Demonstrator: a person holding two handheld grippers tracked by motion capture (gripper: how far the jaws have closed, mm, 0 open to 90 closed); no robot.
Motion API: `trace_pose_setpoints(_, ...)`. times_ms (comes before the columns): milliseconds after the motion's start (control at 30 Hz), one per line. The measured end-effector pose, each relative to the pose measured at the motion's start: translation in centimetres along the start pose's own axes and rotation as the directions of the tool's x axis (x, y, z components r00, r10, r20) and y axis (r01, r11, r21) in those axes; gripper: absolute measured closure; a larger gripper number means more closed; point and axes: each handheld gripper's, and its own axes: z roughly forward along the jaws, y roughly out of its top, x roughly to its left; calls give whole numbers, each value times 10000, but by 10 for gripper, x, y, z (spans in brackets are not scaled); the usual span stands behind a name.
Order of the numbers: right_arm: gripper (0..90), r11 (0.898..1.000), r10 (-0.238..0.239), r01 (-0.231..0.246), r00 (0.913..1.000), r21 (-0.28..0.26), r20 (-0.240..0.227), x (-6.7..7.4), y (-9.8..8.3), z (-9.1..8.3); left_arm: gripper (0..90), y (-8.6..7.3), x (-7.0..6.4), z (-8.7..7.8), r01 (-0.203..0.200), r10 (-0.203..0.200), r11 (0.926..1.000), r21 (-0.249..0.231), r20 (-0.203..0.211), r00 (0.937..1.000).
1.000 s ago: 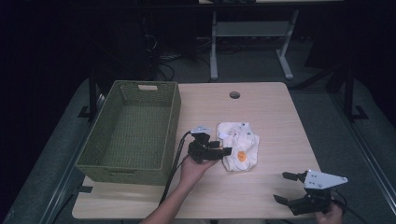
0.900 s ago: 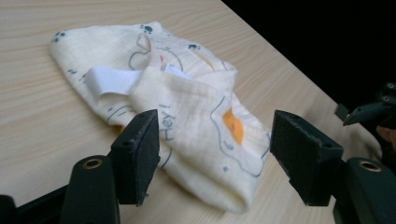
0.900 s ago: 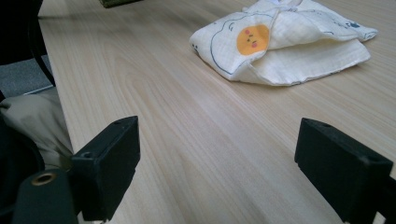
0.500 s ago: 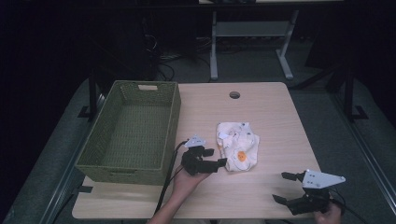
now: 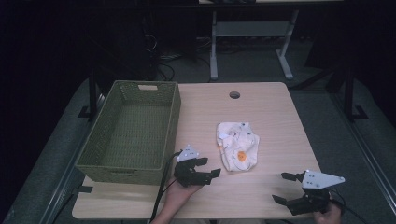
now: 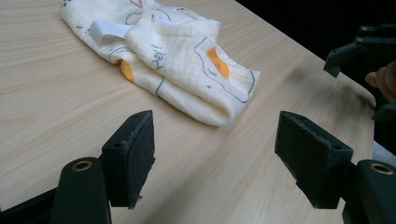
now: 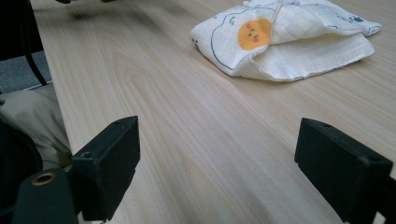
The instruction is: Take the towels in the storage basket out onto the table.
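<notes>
- A second ago the left tongs [image 5: 204, 168] lay right against the left edge of the folded cloth [image 5: 237, 145]; now they sit nearer the person's edge of the surface [image 5: 271, 107], just off the cloth's near-left corner and no longer touching it.
- Their jaws have just been opening, and nothing is between them — in the left gripper view the two black pads stand wide over bare wood, with the cloth [image 6: 173, 56] lying ahead of them.
- The cloth itself has not shifted: it lies bunched and folded near the middle of the surface, to the right of the green woven basket [image 5: 131, 135], its orange print facing up.
- The right tongs [image 5: 286, 187] have kept their place at the near right corner of the surface.
- The left hand [image 5: 180, 195] comes in from the bottom edge, its tongs lying low and pointing right, toward the right tongs.
- The right hand [image 5: 329, 213] holds its tongs low at the surface's edge, pointing left — jaws wide apart and empty, with the cloth [image 7: 285, 37] well ahead of them in the right gripper view.
</notes>
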Motion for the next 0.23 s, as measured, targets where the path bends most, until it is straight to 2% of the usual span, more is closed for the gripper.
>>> trace_pose_setpoints(133, 138, 10000, -12, 12, 10000, -33, -42, 0, 0, 0, 283, -1, -6, -5, -412, 411, 9991, -49, -154, 9990)
trace_pose_setpoints(233, 138, 10000, -34, 33, 10000, -86, -56, 1, 0, -1, 282, -3, -8, -6, -377, 377, 9993, -86, -15, 9993)
